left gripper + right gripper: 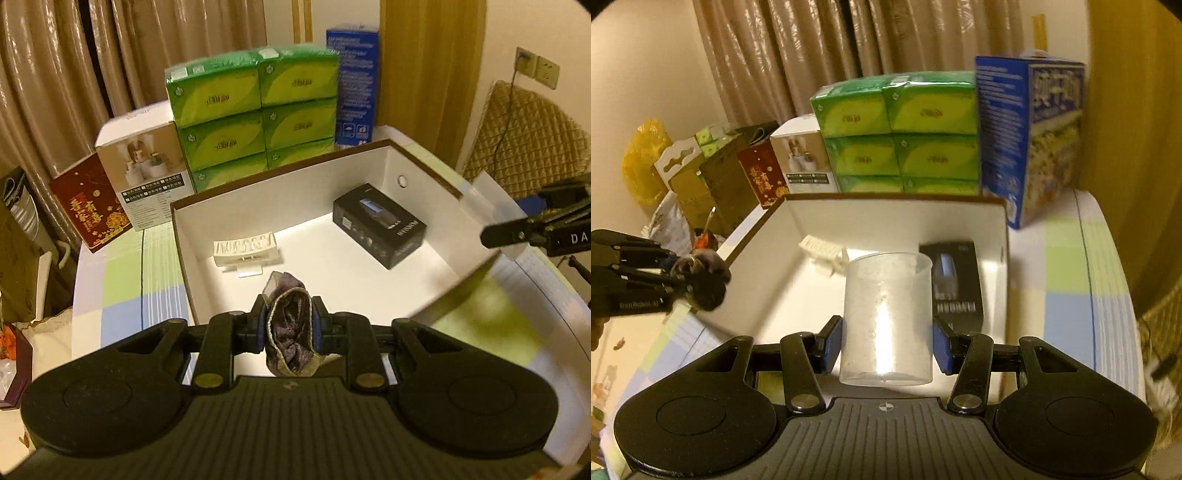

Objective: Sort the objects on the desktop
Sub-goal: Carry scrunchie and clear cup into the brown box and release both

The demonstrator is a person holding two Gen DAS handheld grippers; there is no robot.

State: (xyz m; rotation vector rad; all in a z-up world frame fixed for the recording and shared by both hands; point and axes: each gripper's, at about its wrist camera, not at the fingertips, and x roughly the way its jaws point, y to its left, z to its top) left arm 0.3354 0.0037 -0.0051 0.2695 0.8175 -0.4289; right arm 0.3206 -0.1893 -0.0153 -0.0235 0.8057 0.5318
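Beige curtains (55, 74) hung behind your checked table (125, 284). Your left gripper (288, 325) pinched a crumpled purple cloth pouch (290, 332) over the white box's (295, 192) near edge; your right gripper (886, 345) clasped a clear plastic cup (886, 317) there. Inside, open floor separated a black carton (380, 225) from a white clip (245, 247).

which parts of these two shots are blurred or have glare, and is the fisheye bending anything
Left wrist view: the white box near edge and right gripper smear with motion; the pouch in the left gripper stays sharp. Right wrist view: the plastic cup shows a bright vertical glare streak, the pouch blurs. Both views: curtains gleam and bow outward, corners go dark.
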